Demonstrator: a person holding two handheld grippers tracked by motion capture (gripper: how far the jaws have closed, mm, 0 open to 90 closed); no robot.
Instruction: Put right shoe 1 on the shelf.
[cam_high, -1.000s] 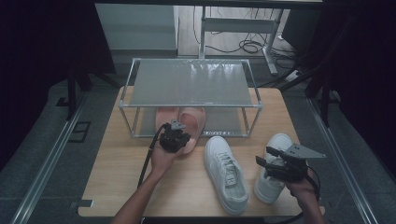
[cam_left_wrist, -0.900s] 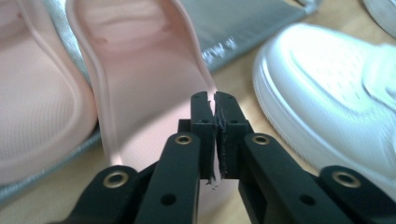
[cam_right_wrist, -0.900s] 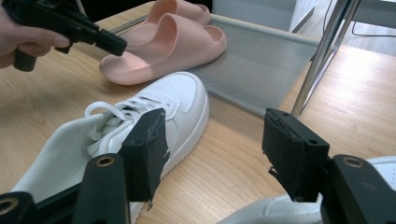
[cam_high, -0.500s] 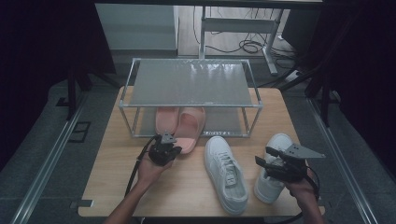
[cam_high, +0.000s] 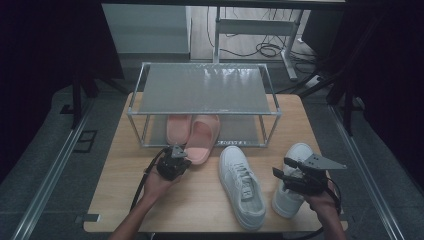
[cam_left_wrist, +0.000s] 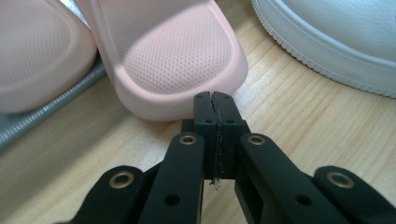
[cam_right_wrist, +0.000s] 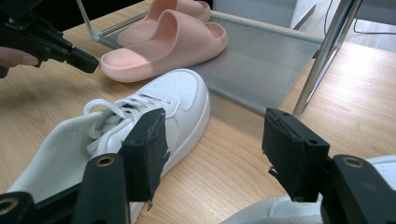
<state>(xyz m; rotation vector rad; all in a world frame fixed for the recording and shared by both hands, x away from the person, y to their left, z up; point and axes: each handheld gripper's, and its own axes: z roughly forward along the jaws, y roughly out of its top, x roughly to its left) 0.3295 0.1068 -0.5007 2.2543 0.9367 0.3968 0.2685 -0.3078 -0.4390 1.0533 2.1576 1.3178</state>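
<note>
We work on a wooden table (cam_high: 125, 200) that carries a two-level metal rack (cam_high: 205, 87). The rack's lower shelf (cam_right_wrist: 261, 56) holds the front parts of two pink slides. The left pink slide (cam_high: 177, 127) lies wholly under the top shelf; the right pink slide (cam_high: 202, 140) lies with its heel end off the shelf, resting on the table.

Two white sneakers stand on the table in front of the rack. The left white sneaker (cam_high: 242, 185) lies near the middle; the right white sneaker (cam_high: 292, 182) lies under our right gripper.

Our left gripper (cam_left_wrist: 215, 105) has its jaws pressed fully together, with nothing between them. In the left gripper view, the tips sit just in front of the rounded heel rim of the right pink slide; we cannot tell whether they touch it.

Our right gripper (cam_right_wrist: 212, 149) has its jaws spread wide and grips nothing. In the right gripper view, the left white sneaker lies just beyond the left jaw, and the toe of the right white sneaker shows below the right jaw.
</note>
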